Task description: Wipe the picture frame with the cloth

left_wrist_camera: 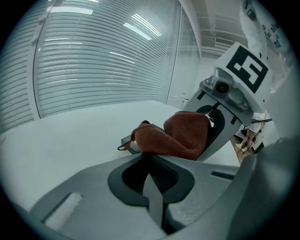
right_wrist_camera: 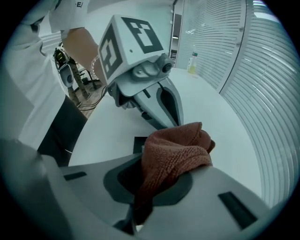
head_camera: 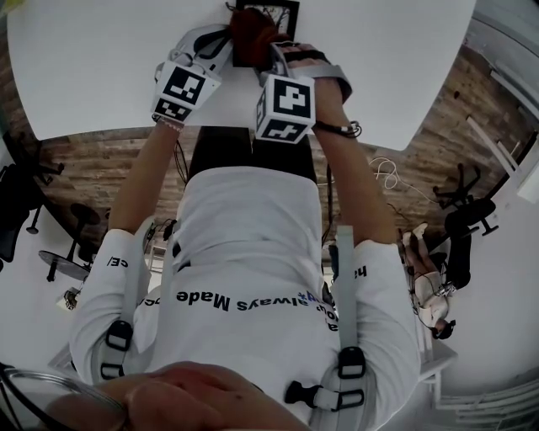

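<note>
A rust-brown cloth (right_wrist_camera: 176,150) is bunched up and clamped in my right gripper (right_wrist_camera: 150,187), which is shut on it. The cloth (left_wrist_camera: 180,136) rests over a black picture frame (left_wrist_camera: 127,139) lying flat on the white table; only the frame's near corner and an edge (right_wrist_camera: 138,143) show. In the head view the frame (head_camera: 282,10) lies at the table's far side with the cloth (head_camera: 251,34) on it. My left gripper (right_wrist_camera: 164,115) points down beside the cloth, jaws together with nothing between them. Whether its tips touch the frame is hidden.
The white table (head_camera: 101,59) stretches left and right of the frame. A small bottle (right_wrist_camera: 192,62) stands far off near the slatted blinds (left_wrist_camera: 103,61). The table's near edge (head_camera: 126,133) borders a wooden floor with office chairs (head_camera: 467,219).
</note>
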Available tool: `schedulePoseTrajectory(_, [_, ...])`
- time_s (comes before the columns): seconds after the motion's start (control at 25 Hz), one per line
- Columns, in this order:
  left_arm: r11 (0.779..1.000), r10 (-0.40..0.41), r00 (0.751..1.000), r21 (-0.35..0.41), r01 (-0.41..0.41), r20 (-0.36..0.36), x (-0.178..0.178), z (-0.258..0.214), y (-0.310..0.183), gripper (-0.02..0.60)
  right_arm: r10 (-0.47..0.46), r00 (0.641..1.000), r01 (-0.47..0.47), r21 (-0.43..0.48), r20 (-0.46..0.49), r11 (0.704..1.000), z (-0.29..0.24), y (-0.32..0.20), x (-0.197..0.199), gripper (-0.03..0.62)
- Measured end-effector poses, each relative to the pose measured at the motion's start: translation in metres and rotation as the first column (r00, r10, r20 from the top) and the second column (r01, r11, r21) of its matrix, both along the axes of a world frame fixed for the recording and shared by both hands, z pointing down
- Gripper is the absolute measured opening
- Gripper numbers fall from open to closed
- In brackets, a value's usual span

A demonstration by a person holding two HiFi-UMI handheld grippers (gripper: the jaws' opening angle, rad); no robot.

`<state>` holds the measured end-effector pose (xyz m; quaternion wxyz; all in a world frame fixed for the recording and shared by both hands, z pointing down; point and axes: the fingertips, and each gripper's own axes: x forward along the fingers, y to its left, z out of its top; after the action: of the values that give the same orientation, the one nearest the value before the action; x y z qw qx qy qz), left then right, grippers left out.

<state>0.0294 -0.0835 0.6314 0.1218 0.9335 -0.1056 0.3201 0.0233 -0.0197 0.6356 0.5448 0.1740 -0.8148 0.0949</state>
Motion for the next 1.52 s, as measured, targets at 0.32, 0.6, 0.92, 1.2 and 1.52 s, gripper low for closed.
schedulePoseTrajectory(0.32, [1.0, -0.002, 1.0, 0.001, 0.002, 0.001, -0.001, -0.005, 0.0, 0.002, -0.052, 0.999, 0.052, -0.05, -0.001, 0.997, -0.002, 0.032, -0.011, 0.018])
schedulePoseTrajectory(0.6, [1.0, -0.004, 1.0, -0.005, 0.004, 0.006, 0.0, 0.0, 0.002, 0.002, -0.108, 0.994, 0.108, -0.097, 0.006, 0.989, 0.0, 0.062, -0.019, 0.018])
schedulePoseTrajectory(0.92, [1.0, -0.003, 1.0, -0.011, 0.003, 0.013, -0.002, 0.006, -0.001, 0.002, -0.093, 0.995, 0.095, -0.065, 0.035, 0.993, -0.047, 0.041, -0.002, 0.018])
schedulePoseTrajectory(1.2, [1.0, -0.005, 1.0, -0.015, 0.005, 0.012, -0.002, 0.009, 0.0, 0.002, 0.089, 0.992, -0.072, 0.173, -0.088, 0.982, -0.071, -0.055, 0.061, 0.018])
schedulePoseTrajectory(1.52, [1.0, -0.011, 1.0, -0.019, 0.011, 0.006, 0.002, 0.004, 0.0, 0.002, 0.06, 0.975, -0.048, 0.06, -0.214, 0.997, 0.008, -0.078, 0.071, 0.018])
